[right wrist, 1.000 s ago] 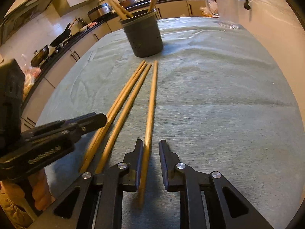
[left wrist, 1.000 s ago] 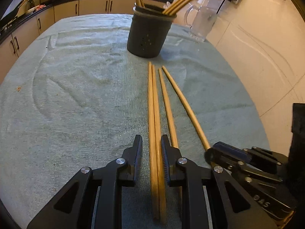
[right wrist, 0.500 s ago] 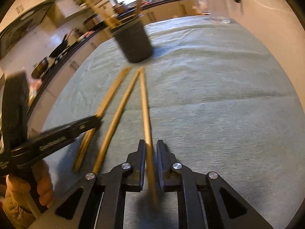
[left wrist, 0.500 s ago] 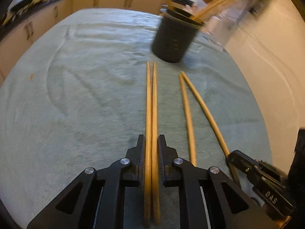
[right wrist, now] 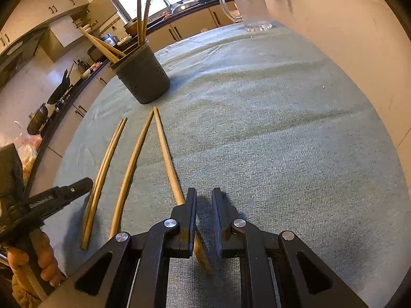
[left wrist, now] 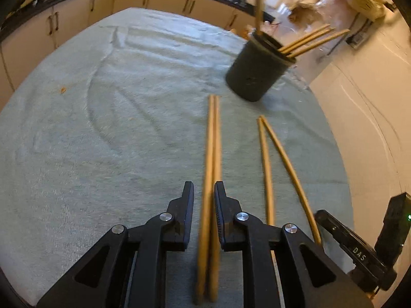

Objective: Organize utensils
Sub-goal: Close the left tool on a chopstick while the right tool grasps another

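Two wooden chopsticks (left wrist: 212, 154) lie side by side on the green cloth, running straight through my left gripper (left wrist: 204, 187), which is shut on them near their thick ends. My right gripper (right wrist: 204, 192) is shut on a single chopstick (right wrist: 167, 159) that crosses its jaws at a slant. A fourth chopstick (right wrist: 131, 169) lies loose between the two. The dark round holder (left wrist: 257, 77), seen too as the holder (right wrist: 143, 79), stands beyond their tips with several chopsticks in it. The right gripper (left wrist: 331, 224) shows at the lower right, the left gripper (right wrist: 64, 192) at the left.
The table (left wrist: 102, 154) is draped in a green cloth and ends close to a pale wall on the right. A glass pitcher (right wrist: 246, 2) stands at the far right corner. Kitchen cabinets (left wrist: 77, 23) line the far side. A person's hand (right wrist: 33, 254) grips the left tool.
Both grippers have shut on chopsticks. The left has drawn its pair sideways, away from the other two. The right one's chopstick has swung to a slant, and both views have rolled.
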Demonstrator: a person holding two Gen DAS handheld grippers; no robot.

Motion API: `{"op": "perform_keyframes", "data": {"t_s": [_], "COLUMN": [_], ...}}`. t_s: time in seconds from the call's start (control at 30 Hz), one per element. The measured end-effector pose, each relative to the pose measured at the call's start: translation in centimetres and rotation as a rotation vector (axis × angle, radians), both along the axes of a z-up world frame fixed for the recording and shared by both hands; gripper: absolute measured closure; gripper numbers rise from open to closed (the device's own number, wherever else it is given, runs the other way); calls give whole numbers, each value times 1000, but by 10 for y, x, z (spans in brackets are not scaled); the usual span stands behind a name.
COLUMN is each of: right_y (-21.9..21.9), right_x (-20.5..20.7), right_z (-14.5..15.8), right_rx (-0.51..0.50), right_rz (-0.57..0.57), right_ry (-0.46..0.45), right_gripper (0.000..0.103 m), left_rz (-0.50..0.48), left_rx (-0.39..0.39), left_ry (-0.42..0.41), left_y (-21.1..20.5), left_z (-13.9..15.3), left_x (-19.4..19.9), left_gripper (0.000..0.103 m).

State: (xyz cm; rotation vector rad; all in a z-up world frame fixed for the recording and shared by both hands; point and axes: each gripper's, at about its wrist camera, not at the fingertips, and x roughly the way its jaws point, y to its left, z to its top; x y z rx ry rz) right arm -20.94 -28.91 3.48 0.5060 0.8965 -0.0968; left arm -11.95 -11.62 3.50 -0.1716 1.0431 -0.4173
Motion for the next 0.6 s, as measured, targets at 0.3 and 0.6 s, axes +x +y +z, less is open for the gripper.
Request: {"op": "perform_keyframes", "data": {"t_s": [0.3,0.6], "right_y": [0,3], "right_x": [0,0], "right_z": [-2,-2], "right_rx": [-7,-28], "right_rz": [8,16], "right_ry": [-12,-25], "right_gripper": [91,90], "left_rz": [-36,-104], "left_rx": [102,146], "left_ry": [-31,-56], "left_y": [-19,-43], "left_z": [-8,-8], "left_x": [6,6], "left_gripper": [88,88]}}
